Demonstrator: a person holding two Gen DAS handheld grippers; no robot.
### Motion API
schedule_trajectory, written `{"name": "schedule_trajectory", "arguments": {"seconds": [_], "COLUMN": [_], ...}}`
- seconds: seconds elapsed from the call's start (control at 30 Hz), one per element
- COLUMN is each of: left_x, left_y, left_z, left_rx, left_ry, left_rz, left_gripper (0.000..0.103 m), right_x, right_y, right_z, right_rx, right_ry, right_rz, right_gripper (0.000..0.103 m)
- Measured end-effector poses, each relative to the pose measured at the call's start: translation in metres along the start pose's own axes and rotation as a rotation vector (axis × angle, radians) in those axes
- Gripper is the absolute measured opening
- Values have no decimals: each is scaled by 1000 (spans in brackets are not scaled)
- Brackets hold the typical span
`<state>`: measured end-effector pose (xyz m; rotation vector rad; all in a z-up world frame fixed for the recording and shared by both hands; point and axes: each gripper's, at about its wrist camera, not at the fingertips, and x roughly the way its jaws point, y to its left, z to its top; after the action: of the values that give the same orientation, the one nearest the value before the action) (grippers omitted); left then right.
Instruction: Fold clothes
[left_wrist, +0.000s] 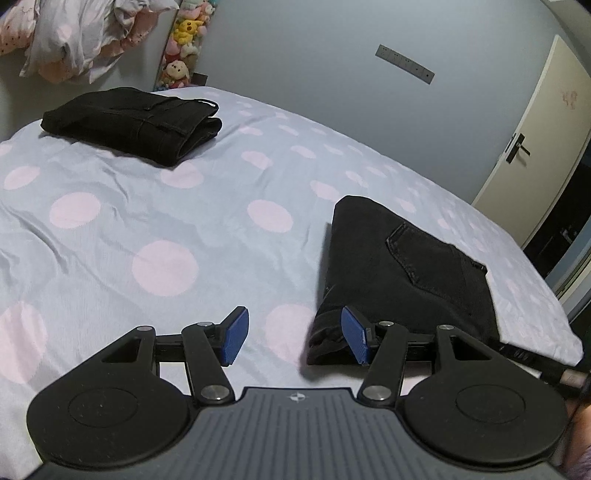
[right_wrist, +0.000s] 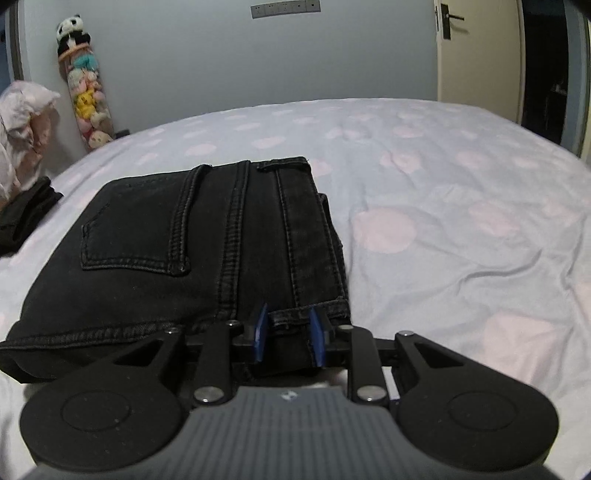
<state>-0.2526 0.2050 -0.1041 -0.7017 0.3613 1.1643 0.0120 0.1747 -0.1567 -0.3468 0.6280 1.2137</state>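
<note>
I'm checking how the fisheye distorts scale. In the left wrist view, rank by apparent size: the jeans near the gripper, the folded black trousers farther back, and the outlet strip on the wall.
1. Jeans, largest, though nearness inflates them.
2. Folded black trousers.
3. Outlet strip, clearly smallest.

Left tongs (left_wrist: 295, 334): spread wide, holding nothing, low and level.
Right tongs (right_wrist: 289, 334): narrowed, clamping dark cloth.

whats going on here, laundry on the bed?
Someone is folding clothes on a polka-dot bed with two handheld grippers. The right gripper has its jaws around the near edge of folded black jeans. The left gripper is open beside them, holding nothing. Another folded black garment lies farther back.
</note>
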Motion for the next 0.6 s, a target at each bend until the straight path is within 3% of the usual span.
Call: {"name": "schedule_trajectory", "arguments": {"seconds": [0.1, 0.17, 0.33, 0.4, 0.5, 0.6], "left_x": [3, 8, 22, 27, 36, 44], "left_y": [-2, -1, -6, -9, -14, -19], "left_z": [-2, -2, 1, 2, 1, -2], "left_rx": [53, 49, 51, 62, 86, 97], "left_ry": [-19, -10, -17, -30, -34, -24], "left_rz": [26, 11, 6, 3, 5, 9], "left_gripper": [69, 78, 78, 78, 78, 72], "right_x": [-22, -37, -43, -36, -15, 0], "right_y": [15, 22, 34, 34, 31, 23], "right_z": [6, 10, 17, 17, 14, 3], "right_rx": [-45, -58, -94, -97, -90, -75], "right_ry": [-73, -159, -277, -286, -230, -169], "right_rz": [-31, -24, -35, -32, -29, -1], "right_gripper": [28, 28, 28, 29, 32, 32]}}
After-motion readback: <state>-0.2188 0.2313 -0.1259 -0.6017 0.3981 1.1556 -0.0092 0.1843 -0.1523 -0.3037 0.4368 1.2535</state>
